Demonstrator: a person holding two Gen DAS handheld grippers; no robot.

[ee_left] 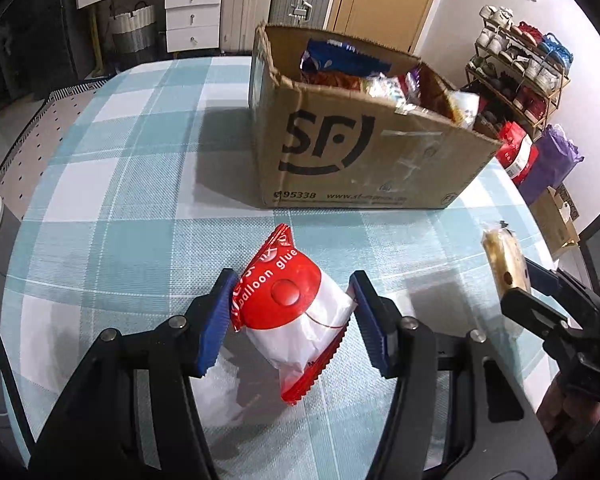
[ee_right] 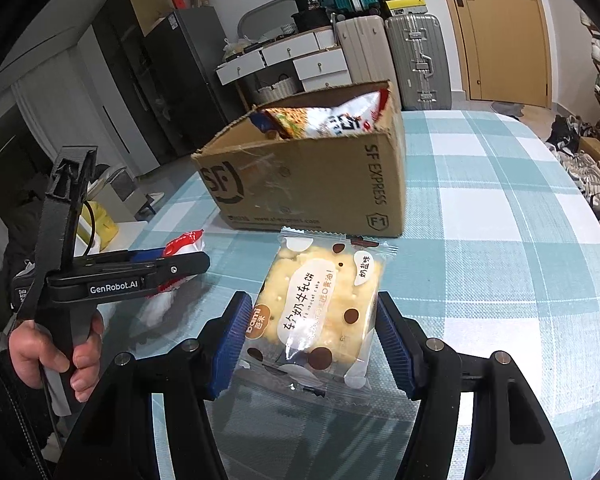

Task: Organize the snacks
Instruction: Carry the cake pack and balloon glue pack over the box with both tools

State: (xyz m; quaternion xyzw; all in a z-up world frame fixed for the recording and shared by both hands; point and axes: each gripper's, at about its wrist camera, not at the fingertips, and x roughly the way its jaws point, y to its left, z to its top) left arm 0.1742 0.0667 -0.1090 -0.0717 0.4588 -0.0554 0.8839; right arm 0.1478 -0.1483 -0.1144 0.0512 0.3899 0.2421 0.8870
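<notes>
Carrying the last two loose packets toward the half-filled SF Express carton (ee_left: 364, 152): left gripper (ee_left: 292, 312) clamping the red-and-white pouch (ee_left: 296, 312), right gripper (ee_right: 312, 340) pinching the nougat cracker pack (ee_right: 320, 312) (neither yet boxed), both hanging above the checked tablecloth (ee_left: 120, 160).

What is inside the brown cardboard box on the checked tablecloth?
The brown cardboard SF box holds snack packets: a blue bag, an orange-red one and a white printed bag leaning on its wall. Whatever lies beneath them is covered.
</notes>
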